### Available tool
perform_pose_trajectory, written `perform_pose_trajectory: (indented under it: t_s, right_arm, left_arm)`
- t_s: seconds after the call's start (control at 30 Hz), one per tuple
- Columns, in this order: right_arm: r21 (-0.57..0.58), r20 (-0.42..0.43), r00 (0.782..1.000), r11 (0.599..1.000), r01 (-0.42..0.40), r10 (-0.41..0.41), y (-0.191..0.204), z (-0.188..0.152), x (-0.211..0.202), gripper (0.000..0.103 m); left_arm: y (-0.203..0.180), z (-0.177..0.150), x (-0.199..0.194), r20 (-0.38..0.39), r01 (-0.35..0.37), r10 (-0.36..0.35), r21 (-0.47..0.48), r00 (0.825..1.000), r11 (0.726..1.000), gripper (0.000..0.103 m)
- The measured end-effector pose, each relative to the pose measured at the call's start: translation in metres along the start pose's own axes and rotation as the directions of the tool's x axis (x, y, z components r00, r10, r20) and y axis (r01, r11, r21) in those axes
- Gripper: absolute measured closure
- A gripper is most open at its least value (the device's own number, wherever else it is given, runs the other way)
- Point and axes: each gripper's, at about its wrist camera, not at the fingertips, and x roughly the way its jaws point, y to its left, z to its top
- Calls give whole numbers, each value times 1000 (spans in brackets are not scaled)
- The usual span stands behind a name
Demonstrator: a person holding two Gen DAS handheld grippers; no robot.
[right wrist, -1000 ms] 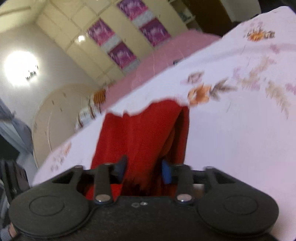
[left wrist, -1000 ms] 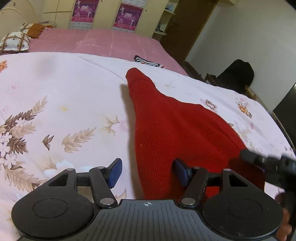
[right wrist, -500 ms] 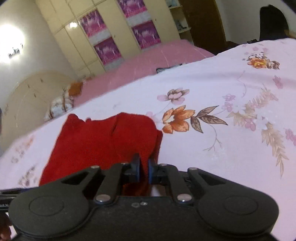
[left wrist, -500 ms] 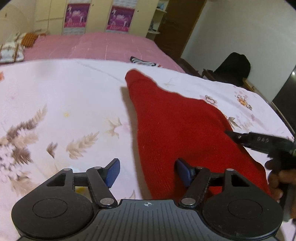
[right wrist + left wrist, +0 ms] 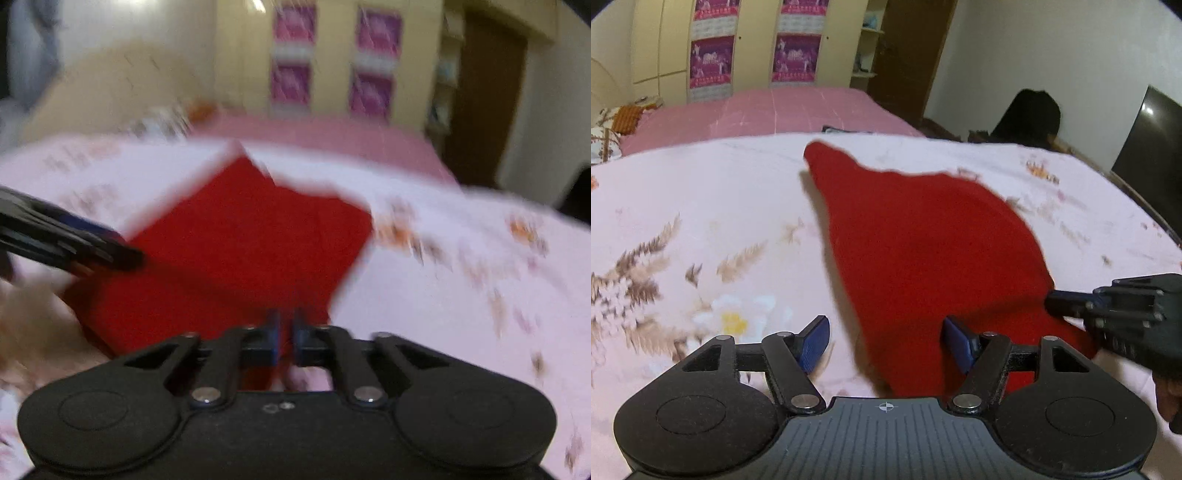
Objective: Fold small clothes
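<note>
On the flowered bedsheet (image 5: pixel 701 206), seen from the left wrist, the red knitted garment (image 5: pixel 923 243) lies spread flat, narrowing to a point at its far end. The left gripper (image 5: pixel 886 341) hangs over the garment's near edge with its blue fingers (image 5: pixel 814 341) wide apart: one stands over bare sheet, the other over red knit, and nothing is pinched between them. At the right of this view the right gripper (image 5: pixel 1067 301) reaches in sideways, its tips at the garment's right-hand edge, with part of a hand (image 5: pixel 1169 391) behind it.

From the right wrist, through heavy blur, the red garment (image 5: pixel 236 251) fills the middle of the bedsheet (image 5: pixel 461 258). The right gripper (image 5: pixel 285 332) has its fingers (image 5: pixel 273 334) drawn close together, a thin strip of red showing between them, so they appear to be pinching the near hem. The left gripper (image 5: pixel 122 254) pokes in from the left beside the cloth.

By my reading, the step in hand is taking hold of the near edge for a fold, with only one side gripped. Next, the wide fingers need to come down around the hem and close, and then both corners can be lifted together and carried toward the far end
</note>
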Motion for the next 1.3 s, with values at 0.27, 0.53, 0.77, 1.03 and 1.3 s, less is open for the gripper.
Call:
perform_pose_trajectory:
  t_s: [0.27,0.53,0.77,1.03,1.3]
  right_arm:
    - [215,133,991,975,-57,29,-17,-4,-49,79]
    - [71,47,996,994,-78,75,29,-3,-33,84]
    - [91,-7,998,994,-57,58,32,-15,-25,83]
    - [213,32,996,973,-93,88,12,-13,-32,73]
    - [319,12,991,939,-128,131,4,-18,-20,69]
  left_arm:
    - [-3,-14,-40,42,-30,31,-34,999,999,35]
    - [-1,-36,-39,9,-37,38,-70,999,997,35]
    - [2,-48,-43,-4,-42,42,-75,999,996,35]
    - [-4,-66,-53,-18,-78,78,-10,997,997,35]
    - [1,-62,-45,22,-76,77,-42,997,996,35]
